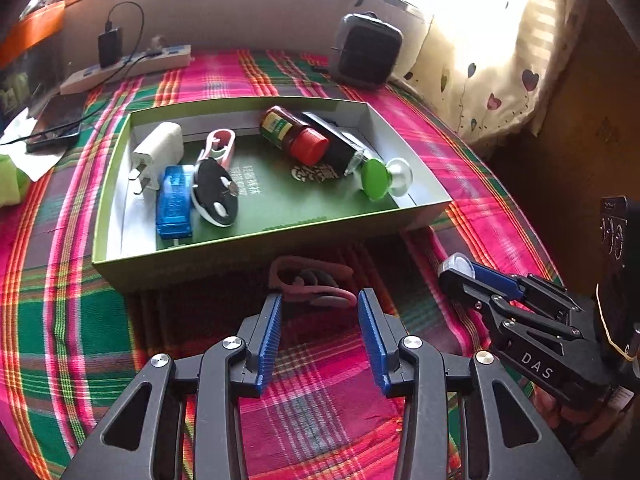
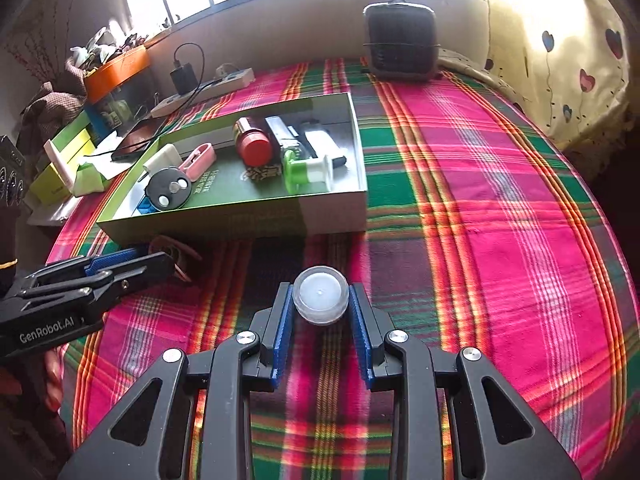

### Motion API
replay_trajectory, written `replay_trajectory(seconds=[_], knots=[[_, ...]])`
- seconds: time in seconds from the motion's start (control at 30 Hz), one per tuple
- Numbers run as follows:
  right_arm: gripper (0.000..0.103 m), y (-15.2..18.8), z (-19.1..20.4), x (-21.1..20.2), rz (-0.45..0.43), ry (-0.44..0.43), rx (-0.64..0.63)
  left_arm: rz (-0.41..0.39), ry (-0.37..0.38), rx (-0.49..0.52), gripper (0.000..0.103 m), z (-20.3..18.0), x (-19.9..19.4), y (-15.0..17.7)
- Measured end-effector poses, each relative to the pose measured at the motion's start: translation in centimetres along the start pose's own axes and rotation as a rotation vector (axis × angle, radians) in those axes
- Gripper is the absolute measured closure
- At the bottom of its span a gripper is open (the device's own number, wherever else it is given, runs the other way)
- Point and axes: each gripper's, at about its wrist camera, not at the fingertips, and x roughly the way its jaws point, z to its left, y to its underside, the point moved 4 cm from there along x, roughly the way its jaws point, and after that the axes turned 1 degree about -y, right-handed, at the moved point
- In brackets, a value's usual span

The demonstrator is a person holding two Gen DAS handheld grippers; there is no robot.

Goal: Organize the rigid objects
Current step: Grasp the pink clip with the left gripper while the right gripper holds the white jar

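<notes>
A green open box (image 1: 264, 252) (image 2: 224, 220) lies on the plaid cloth. In it are a white plug (image 1: 156, 152), a blue gadget (image 1: 174, 202), a black round device (image 1: 214, 192), a pink clip (image 1: 218, 144), a red-capped jar (image 1: 292, 134), a dark bottle (image 1: 336, 146) and a green-and-silver knob (image 1: 378, 178). A pink carabiner-like clip (image 1: 312, 284) lies on the cloth in front of the box. My left gripper (image 1: 319, 304) is open, its fingers on either side of the clip's near end. My right gripper (image 2: 320, 300) is shut on a small clear round jar (image 2: 320, 300), also in the left wrist view (image 1: 460, 266).
A black heater (image 1: 366, 50) (image 2: 402, 42) stands at the back. A power strip with a charger (image 1: 128, 66) and a phone (image 1: 56, 122) lie at the back left. Green boxes (image 2: 60, 168) sit at the left edge. A curtain (image 2: 560, 60) hangs on the right.
</notes>
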Motion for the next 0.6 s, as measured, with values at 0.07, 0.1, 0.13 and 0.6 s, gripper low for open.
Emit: replay_trajectory(seconds=[0.07, 0.1, 0.13, 0.6], knots=[[0.074, 0.1, -0.4, -0.2, -0.004, 0.004, 0.009, 0.01, 0.014, 0.023, 0.066, -0.9, 0.2, 0.2], [0.074, 0.1, -0.7, -0.3, -0.005, 0.006, 0.013, 0.017, 0.019, 0.035, 0.066, -1.4, 0.4, 0.4], [0.074, 0.2, -0.9, -0.4, -0.007, 0.008, 0.018, 0.025, 0.025, 0.048, 0.066, -1.8, 0.5, 0.5], [0.074, 0.3, -1.4, -0.3, -0.005, -0.005, 0.005, -0.038, -0.063, -0.045, 0.065, 1.2, -0.7, -0.6]])
